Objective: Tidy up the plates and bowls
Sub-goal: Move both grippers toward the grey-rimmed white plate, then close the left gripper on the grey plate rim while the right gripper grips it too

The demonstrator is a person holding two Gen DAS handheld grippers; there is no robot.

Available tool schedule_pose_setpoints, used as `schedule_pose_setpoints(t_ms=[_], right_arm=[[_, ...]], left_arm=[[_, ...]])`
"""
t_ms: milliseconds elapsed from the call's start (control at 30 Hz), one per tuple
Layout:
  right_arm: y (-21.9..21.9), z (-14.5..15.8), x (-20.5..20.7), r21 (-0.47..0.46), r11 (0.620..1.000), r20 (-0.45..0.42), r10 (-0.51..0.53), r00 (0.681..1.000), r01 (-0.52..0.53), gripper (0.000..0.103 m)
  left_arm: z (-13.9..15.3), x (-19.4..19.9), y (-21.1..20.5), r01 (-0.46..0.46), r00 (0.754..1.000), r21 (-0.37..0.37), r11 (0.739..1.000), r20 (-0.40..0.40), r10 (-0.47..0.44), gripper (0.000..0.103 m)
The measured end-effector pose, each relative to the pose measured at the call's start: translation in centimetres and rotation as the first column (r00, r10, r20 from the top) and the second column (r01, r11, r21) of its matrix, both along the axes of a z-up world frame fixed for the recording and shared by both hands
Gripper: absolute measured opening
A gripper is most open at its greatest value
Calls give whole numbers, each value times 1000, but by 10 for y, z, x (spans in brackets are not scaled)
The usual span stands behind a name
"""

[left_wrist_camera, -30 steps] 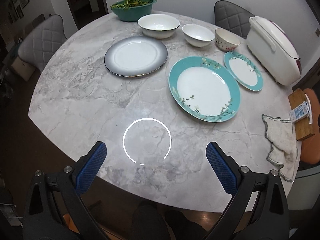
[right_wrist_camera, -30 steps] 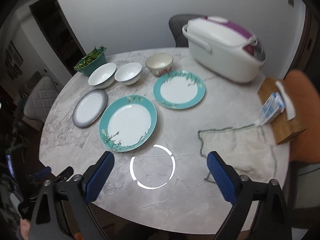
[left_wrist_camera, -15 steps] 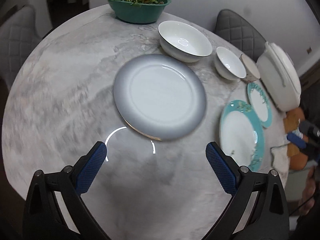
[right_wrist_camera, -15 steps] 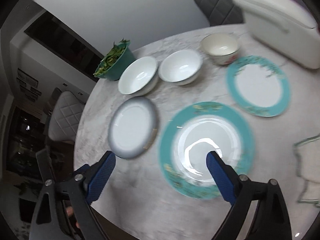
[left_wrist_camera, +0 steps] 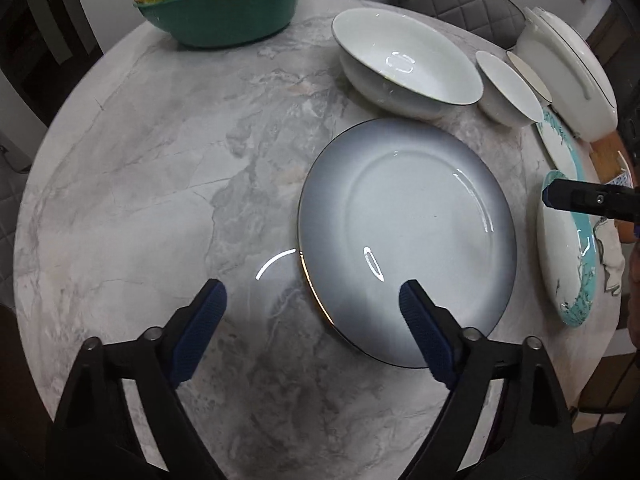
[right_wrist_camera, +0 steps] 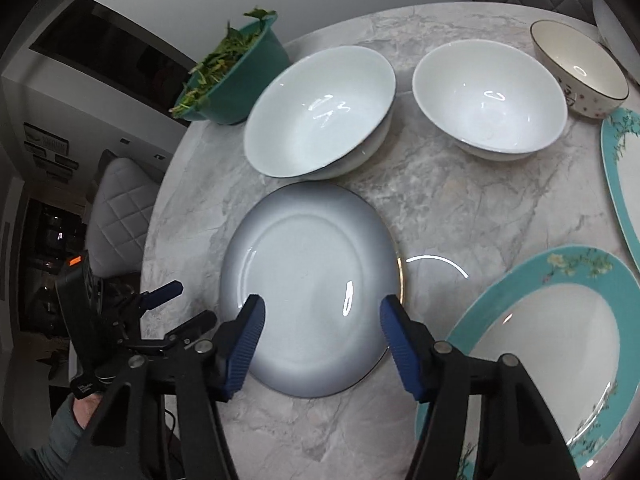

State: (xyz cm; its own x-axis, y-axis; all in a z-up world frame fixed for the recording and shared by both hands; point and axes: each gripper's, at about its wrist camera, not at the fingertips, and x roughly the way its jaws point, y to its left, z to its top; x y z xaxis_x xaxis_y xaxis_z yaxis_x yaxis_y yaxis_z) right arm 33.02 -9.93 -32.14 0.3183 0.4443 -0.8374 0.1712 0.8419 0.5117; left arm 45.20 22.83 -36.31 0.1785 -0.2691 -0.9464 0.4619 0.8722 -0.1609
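Observation:
A grey-rimmed plate (left_wrist_camera: 408,240) lies flat on the marble table (left_wrist_camera: 160,184). My left gripper (left_wrist_camera: 310,296) hovers over its left edge, jaws closing, pads pressing on nothing. My right gripper (right_wrist_camera: 323,312) hangs over the same grey-rimmed plate (right_wrist_camera: 312,276) near its front, jaws closing and empty too. Behind the plate stand a large white bowl (right_wrist_camera: 320,116), a smaller white bowl (right_wrist_camera: 488,96) and a floral bowl (right_wrist_camera: 580,68). A large teal-rimmed plate (right_wrist_camera: 540,352) and a smaller teal-rimmed plate (right_wrist_camera: 624,184) lie to the right.
A green bowl of leafy greens (left_wrist_camera: 224,4) stands at the table's far edge. A white rice cooker (left_wrist_camera: 568,84) sits at the far right, with padded chairs beyond the table. A person's sleeve (right_wrist_camera: 60,436) shows at the lower left.
Both grippers have swung from the table's near edge forward and down to the grey-rimmed plate. Both pairs of jaws have narrowed.

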Motion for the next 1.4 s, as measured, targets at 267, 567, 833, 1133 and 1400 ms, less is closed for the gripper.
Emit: schedule_pose_setpoints(t_ms=[267,567,833,1133,1400], right_arm=[[-18,-29,4,5,1000,-75,-29,997,29,64],[-25,-53,11,101,995,-93,0,996,10,52],[-31,-55,16,89,996,-125,36,992,-25,44],[-28,-56,20,62,997,-192,47,980,-36,47],[-16,-57,26,63,995,-214,89,973,-77,57]], left_arm=[[-17,22,-6,18,997,-68,998,-70,-23,62],[-24,34,-34,41,992,-99,994,-111,-52,47],[-25,39,-42,71,987,-57,996,-144,-78,38],[-24,42,-40,99,973,-118,988,-199,-121,38],[-24,45,-43,140,956,-152,978,-238,-174,38]])
